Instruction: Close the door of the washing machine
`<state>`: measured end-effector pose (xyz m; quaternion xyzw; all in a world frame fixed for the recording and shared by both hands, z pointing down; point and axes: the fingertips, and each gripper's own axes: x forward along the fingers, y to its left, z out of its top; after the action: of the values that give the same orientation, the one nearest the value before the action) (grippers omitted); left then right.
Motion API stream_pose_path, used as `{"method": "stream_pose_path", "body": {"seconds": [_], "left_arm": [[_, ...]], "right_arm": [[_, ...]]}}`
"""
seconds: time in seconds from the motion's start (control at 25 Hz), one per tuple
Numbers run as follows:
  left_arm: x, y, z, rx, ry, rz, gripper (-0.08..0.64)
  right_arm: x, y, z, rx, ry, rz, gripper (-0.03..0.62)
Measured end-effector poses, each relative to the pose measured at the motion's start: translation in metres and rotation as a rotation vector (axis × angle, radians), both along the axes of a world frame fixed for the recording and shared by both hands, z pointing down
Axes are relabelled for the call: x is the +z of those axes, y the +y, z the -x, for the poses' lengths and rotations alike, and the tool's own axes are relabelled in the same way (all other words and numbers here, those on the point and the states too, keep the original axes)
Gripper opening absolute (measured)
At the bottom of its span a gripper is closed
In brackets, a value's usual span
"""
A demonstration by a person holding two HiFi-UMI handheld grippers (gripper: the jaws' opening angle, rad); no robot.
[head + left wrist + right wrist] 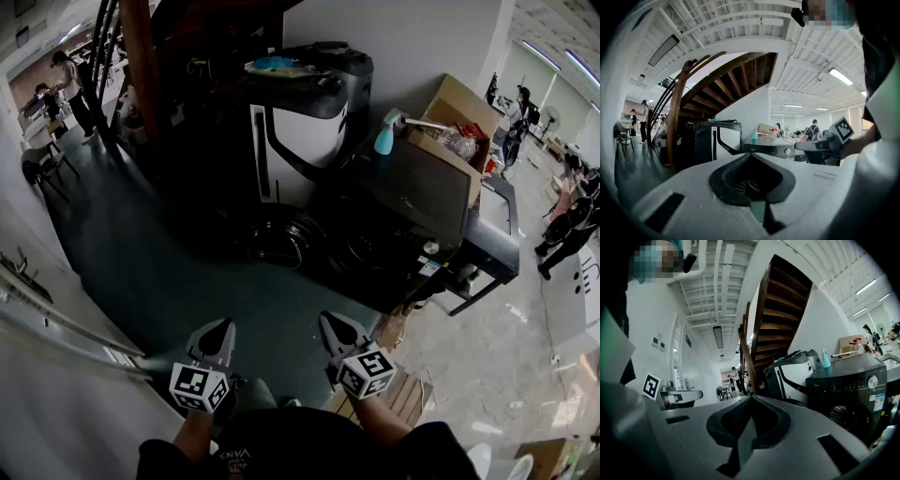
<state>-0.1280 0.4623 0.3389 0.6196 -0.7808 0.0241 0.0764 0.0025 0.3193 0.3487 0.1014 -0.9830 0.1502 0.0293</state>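
The dark washing machine (422, 192) stands ahead and to the right, front facing me. Its round door (281, 239) hangs swung open to the left of the drum opening (373, 251). Both grippers are low in the head view, short of the machine and apart from it. My left gripper (223, 326) is shut and empty. My right gripper (326, 319) is also shut and empty. In the right gripper view the washing machine (853, 385) sits at the right with the drum (843, 416) showing. The left gripper view shows the washing machine (773, 149) far ahead past its closed jaws.
A white and black machine (300, 122) stands behind the washer. On the washer's top are a teal spray bottle (384, 139) and a cardboard box (459, 112). A wooden stair post (141, 66) rises at the left. A wooden pallet (401, 394) lies by my right. People stand far off.
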Motion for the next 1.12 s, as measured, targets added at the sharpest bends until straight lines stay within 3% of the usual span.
{"method": "stream_pose_path", "body": {"seconds": [0.32, 0.4, 0.6, 0.84, 1.12], "left_arm": [[0.021, -0.036, 0.018, 0.068, 0.042, 0.011, 0.011], [0.029, -0.049, 0.031, 0.098, 0.071, 0.022, 0.071], [0.039, -0.081, 0.084, 0.157, 0.102, 0.038, 0.089], [0.050, -0.123, 0.154, 0.271, 0.113, 0.077, 0.162], [0.073, -0.170, 0.220, 0.415, 0.098, 0.138, 0.178]], "right_arm": [[0.012, -0.025, 0.018, 0.049, 0.004, -0.001, 0.003], [0.018, -0.036, 0.026, 0.078, 0.017, 0.018, 0.042], [0.029, -0.060, 0.061, 0.158, 0.055, 0.033, 0.155], [0.030, -0.088, 0.110, 0.264, 0.070, 0.036, 0.192], [0.038, -0.111, 0.162, 0.407, 0.061, 0.088, 0.210]]}}
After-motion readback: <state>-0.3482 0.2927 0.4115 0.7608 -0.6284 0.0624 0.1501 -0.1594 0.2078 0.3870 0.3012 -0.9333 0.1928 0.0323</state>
